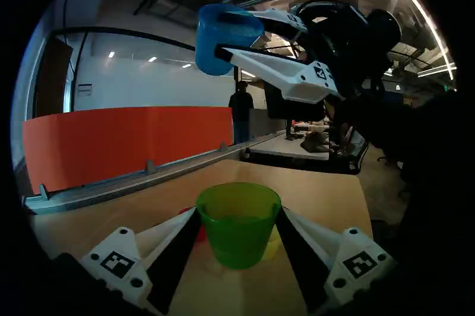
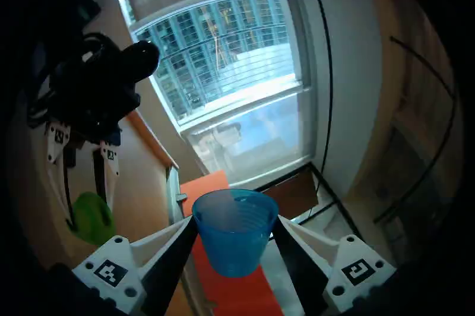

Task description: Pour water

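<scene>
Pour step. Your left gripper [image 1: 238, 214] is clamped on the green cup [image 1: 238, 230], down at the table [image 1: 323, 191]. Your right gripper [image 2: 234, 221] is clamped on the blue cup [image 2: 234, 239], held high and tipped sideways. No stream is visible. Next, I judge: bring the blue lip over the green rim, then tip further.

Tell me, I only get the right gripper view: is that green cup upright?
Observer: Yes, the green cup is upright, gripped between the left tongs.
Operator: Any water falling from my blue cup?
Observer: No stream shows; the blue cup hangs tipped sideways, higher than the green one.
Operator: Anything else near the green cup?
Observer: Just behind it, something red and something yellow lie on the wooden table.
</scene>
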`<control>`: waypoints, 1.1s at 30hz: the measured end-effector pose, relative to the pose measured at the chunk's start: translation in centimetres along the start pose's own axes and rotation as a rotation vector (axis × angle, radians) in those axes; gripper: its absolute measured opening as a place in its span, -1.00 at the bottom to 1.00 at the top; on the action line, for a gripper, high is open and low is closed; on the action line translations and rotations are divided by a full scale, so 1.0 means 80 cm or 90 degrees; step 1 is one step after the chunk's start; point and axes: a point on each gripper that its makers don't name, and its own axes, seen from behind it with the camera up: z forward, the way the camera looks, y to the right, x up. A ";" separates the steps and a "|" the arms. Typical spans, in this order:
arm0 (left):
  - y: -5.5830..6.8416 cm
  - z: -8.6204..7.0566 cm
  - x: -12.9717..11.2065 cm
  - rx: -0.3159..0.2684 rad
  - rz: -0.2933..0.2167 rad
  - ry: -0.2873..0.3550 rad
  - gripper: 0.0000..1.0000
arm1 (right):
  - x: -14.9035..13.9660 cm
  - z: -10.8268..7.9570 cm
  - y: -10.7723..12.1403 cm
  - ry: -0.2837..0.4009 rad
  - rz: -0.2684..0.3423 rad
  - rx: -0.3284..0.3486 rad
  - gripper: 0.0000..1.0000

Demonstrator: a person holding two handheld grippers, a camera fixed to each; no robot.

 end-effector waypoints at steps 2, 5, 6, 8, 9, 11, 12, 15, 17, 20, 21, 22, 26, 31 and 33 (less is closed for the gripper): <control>-0.001 0.000 0.001 0.001 0.002 0.000 0.71 | 0.002 -0.002 -0.005 0.004 0.051 0.001 0.78; -0.002 0.000 0.001 0.003 0.003 -0.001 0.72 | 0.005 -0.004 -0.013 0.009 0.126 0.008 0.78; -0.002 0.001 0.001 0.003 0.004 -0.001 0.72 | 0.005 -0.005 -0.016 0.010 0.150 0.011 0.78; -0.002 0.001 0.001 0.004 0.004 -0.001 0.72 | 0.006 -0.006 -0.021 0.009 0.206 0.018 0.78; -0.002 0.001 0.001 0.004 0.004 -0.001 0.71 | 0.007 -0.006 -0.023 0.008 0.233 0.021 0.77; -0.003 0.000 0.001 0.005 0.006 -0.002 0.71 | 0.009 -0.007 -0.026 0.009 0.294 0.028 0.77; -0.003 0.000 0.001 0.006 0.006 -0.002 0.72 | 0.010 -0.007 -0.028 0.009 0.323 0.031 0.77; -0.004 0.000 0.002 0.006 0.008 -0.003 0.72 | 0.012 -0.008 -0.031 0.008 0.413 0.042 0.78; -0.004 0.000 0.003 0.007 0.009 -0.003 0.72 | 0.012 -0.007 -0.033 0.005 0.471 0.051 0.78; -0.005 0.000 0.004 0.009 0.011 -0.002 0.72 | 0.011 -0.006 -0.034 0.003 0.544 0.063 0.78; -0.005 0.000 0.004 0.009 0.012 -0.002 0.72 | 0.011 -0.006 -0.034 0.004 0.564 0.066 0.78; -0.006 0.000 0.004 0.010 0.013 -0.002 0.72 | 0.011 -0.006 -0.033 0.004 0.579 0.069 0.78; -0.007 0.000 0.005 0.015 0.014 -0.003 0.72 | 0.007 -0.008 -0.031 0.001 0.605 0.069 0.78; -0.013 -0.003 0.004 0.024 0.015 -0.005 0.71 | -0.002 -0.011 -0.041 -0.014 0.590 0.069 0.78; -0.016 -0.004 0.003 0.029 0.015 -0.006 0.72 | -0.004 -0.013 -0.046 -0.019 0.586 0.072 0.78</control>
